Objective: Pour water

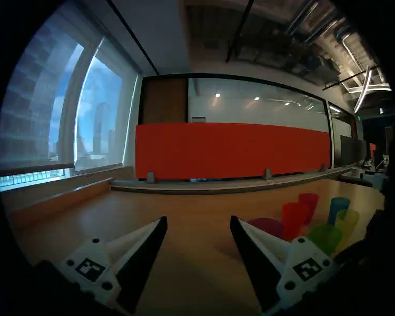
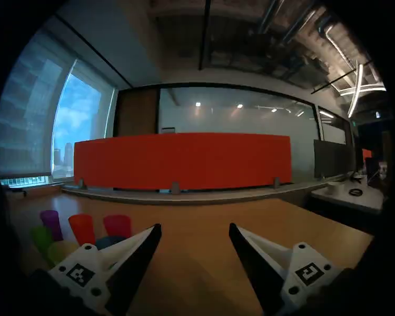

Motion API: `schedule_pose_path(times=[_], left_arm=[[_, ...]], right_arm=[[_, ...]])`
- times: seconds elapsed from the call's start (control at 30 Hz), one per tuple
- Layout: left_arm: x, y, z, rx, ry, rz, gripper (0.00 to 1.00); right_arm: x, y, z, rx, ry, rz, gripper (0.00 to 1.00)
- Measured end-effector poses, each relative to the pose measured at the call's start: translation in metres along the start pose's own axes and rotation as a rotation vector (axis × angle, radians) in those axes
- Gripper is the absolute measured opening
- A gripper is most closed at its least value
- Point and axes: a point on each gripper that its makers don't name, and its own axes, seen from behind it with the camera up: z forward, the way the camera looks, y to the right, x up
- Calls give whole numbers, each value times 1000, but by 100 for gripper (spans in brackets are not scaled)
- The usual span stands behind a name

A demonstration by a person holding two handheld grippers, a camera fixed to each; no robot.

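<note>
Several coloured plastic cups stand grouped on the wooden table (image 1: pixel 197 210). In the left gripper view they sit at the right: a red cup (image 1: pixel 293 219), a pink cup (image 1: pixel 308 204), a blue cup (image 1: pixel 337 208), a yellow cup (image 1: pixel 348 221), a green cup (image 1: pixel 325 237) and a low magenta cup (image 1: pixel 266 226). My left gripper (image 1: pixel 197 224) is open above bare table, left of the cups. In the right gripper view the cups are at the left: purple (image 2: pixel 51 222), red (image 2: pixel 82 227), pink (image 2: pixel 117 225), green (image 2: pixel 41 237). My right gripper (image 2: pixel 195 231) is open with nothing between its fingers.
An orange divider panel (image 1: pixel 231 150) runs along the table's far edge. Large windows (image 1: pixel 92 126) are at the left. A neighbouring desk (image 2: pixel 350 197) with a monitor and small items stands at the right. The table (image 2: pixel 224 221) stretches wide between the grippers and the panel.
</note>
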Motion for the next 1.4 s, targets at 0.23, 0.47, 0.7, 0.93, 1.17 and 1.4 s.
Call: schedule_pose_path(times=[0.23,0.47,0.7,0.93,1.17,1.4], left_arm=[[0,0,0,0,0,0,88],[0,0,0,0,0,0,88],[0,0,0,0,0,0,88],[1,0,1,0,0,0,88],[1,-1,0,0,0,0,88],[1,0,-1,0,0,0,88]], right_arm=[[-3,2,1,-2,-10,-3,99],[-4,0,1,-1,-11,-16,99],[-3,0,1,-2,-12,-14,99],[-3,0,1,-2,-13,-15,99],[-4,0,1,-2,-13,-14,99],[-3,0,1,-2,-13,-14,99]])
